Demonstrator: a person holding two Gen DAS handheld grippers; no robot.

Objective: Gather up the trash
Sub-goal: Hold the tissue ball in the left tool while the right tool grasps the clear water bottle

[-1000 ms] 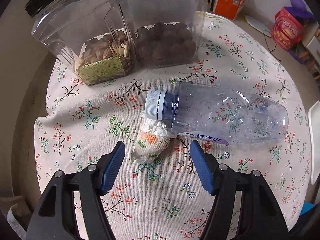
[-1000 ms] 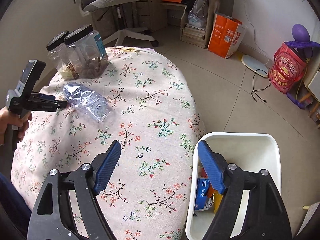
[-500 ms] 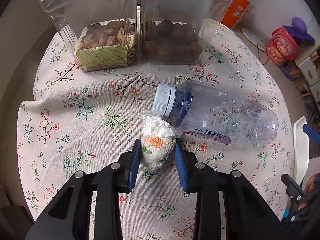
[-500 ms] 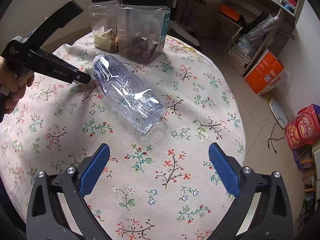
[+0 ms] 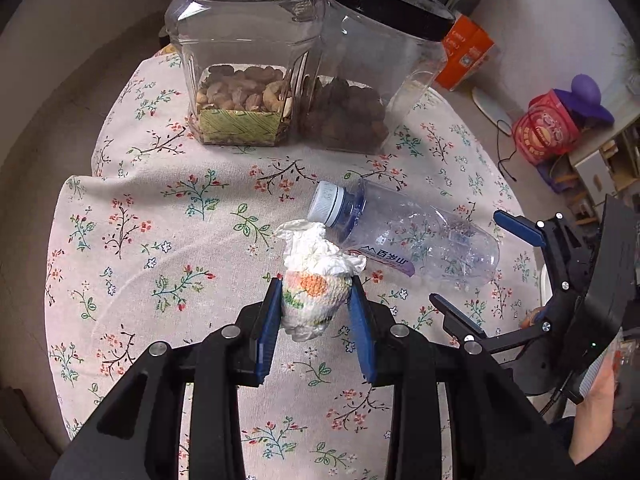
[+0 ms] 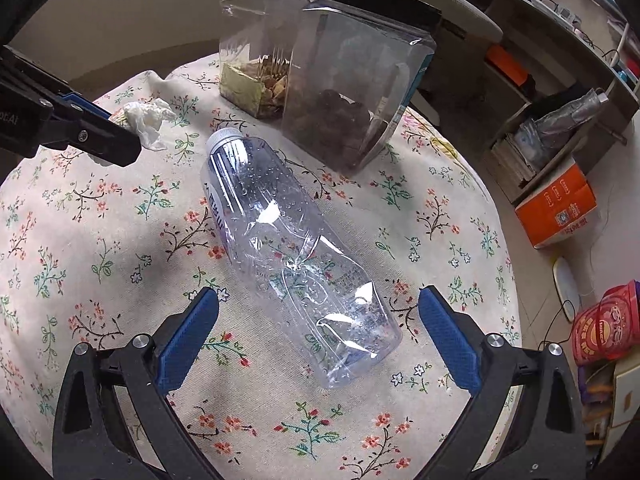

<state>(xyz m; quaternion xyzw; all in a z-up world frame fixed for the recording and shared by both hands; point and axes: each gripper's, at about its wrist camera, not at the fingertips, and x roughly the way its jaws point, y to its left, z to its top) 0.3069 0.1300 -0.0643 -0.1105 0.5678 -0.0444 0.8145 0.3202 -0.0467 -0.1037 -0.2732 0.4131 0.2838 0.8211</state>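
A crumpled white paper wad point(image 5: 310, 300) printed with an orange flower sits pinched between the blue pads of my left gripper point(image 5: 315, 286), raised a little off the cloth. From the right wrist view the same wad point(image 6: 146, 118) shows at the tip of the left gripper point(image 6: 120, 130). An empty clear plastic bottle point(image 6: 288, 232) with a white cap lies on its side on the floral cloth. My right gripper point(image 6: 319, 295) stands wide open, its fingers either side of the bottle's base without touching it. In the left wrist view the bottle point(image 5: 420, 244) lies just right of the wad, with the right gripper point(image 5: 466, 258) over its base.
Two clear jars with black lids stand at the back of the round table point(image 5: 132, 240): one of nuts point(image 5: 240, 92), one of dark dried fruit point(image 5: 360, 112). Beyond the table's right edge, an orange box point(image 6: 556, 204) and a red tub point(image 6: 604, 328) sit on the floor.
My left gripper shut on the paper wad and lifted it slightly. My right gripper swung over from the white bin to the bottle and opened wider.
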